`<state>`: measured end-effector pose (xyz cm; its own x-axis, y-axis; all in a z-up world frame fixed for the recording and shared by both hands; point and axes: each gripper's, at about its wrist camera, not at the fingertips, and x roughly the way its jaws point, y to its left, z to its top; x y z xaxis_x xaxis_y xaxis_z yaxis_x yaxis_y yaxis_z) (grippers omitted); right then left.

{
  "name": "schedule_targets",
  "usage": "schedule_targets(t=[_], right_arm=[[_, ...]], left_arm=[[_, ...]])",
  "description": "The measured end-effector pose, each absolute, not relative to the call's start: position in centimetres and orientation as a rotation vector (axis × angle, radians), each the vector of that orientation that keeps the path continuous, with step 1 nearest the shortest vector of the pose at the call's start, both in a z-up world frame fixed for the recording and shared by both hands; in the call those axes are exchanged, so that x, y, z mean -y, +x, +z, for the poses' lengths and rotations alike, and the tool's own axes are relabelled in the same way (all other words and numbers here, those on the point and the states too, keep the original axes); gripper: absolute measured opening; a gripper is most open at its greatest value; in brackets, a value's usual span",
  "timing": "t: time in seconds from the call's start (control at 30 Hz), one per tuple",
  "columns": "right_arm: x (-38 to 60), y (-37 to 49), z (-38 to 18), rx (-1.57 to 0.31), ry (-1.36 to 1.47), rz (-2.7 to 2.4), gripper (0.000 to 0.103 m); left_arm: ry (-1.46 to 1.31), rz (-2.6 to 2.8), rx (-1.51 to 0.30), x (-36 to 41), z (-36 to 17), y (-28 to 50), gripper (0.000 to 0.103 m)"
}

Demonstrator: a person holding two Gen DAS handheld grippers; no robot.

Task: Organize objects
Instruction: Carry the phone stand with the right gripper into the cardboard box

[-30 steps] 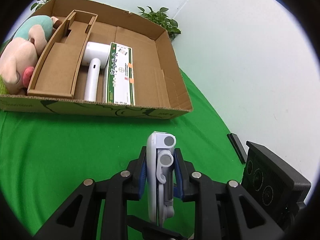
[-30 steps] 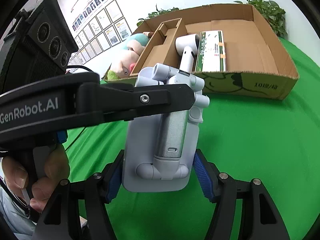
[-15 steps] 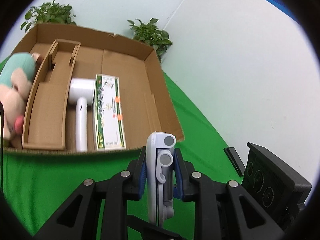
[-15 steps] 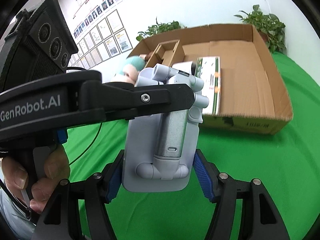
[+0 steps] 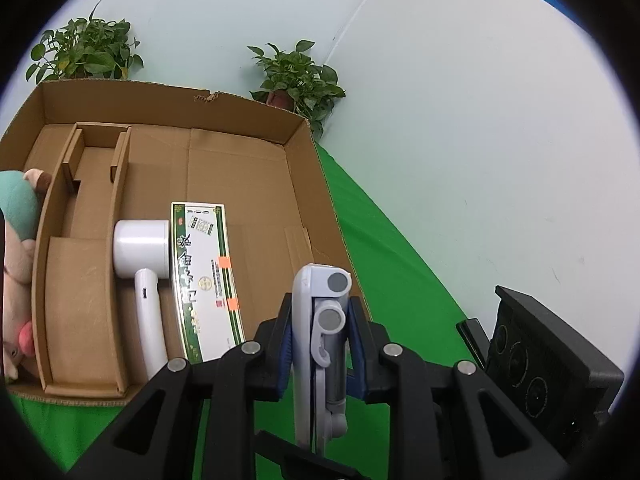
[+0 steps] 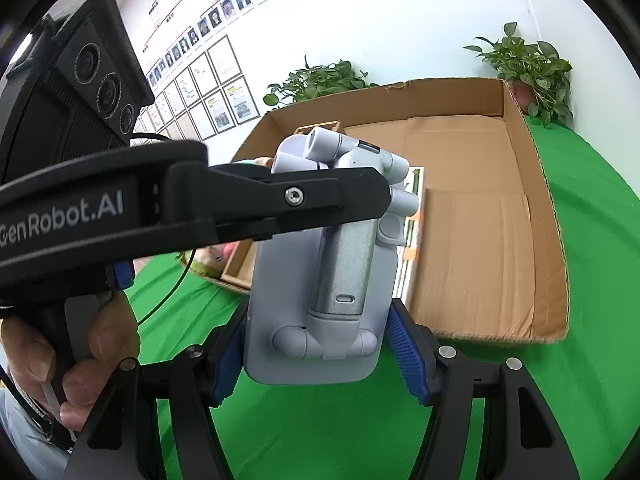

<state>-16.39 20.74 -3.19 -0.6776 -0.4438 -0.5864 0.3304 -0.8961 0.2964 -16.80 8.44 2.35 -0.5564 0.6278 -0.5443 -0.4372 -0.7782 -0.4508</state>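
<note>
Both claws gripped one grey folding stand (image 5: 320, 344): the left claw (image 5: 320, 344) pinched its thin edges, the right claw (image 6: 320, 344) clamped its wide flat sides. The stand hung above the cardboard box's (image 5: 316, 184) near edge, beside the green-and-white carton (image 5: 204, 280) and white dryer (image 5: 140, 248).

The plush toy (image 5: 16, 264) at the box's left is cut by the picture's edge and half hidden behind the cardboard divider (image 5: 48, 256). The grey folding stand (image 6: 320, 264) covers most of the green-edged carton (image 6: 412, 240). Print on the carton is too small to read.
</note>
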Motion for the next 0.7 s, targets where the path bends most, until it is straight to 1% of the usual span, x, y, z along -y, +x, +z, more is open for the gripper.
schedule_targets(t=[0.23,0.7], right_arm=[[-22.5,-19.6,-3.4,0.253,0.980,-2.498,0.063],[-26.5,-25.7,-7.3,0.288,1.158,-2.395,0.063]], left_arm=[[-0.991,2.304,0.369,-9.4,1.9,-20.1,0.023],[-1.169,2.273,0.413,-12.4,-2.5,-25.4,0.023]])
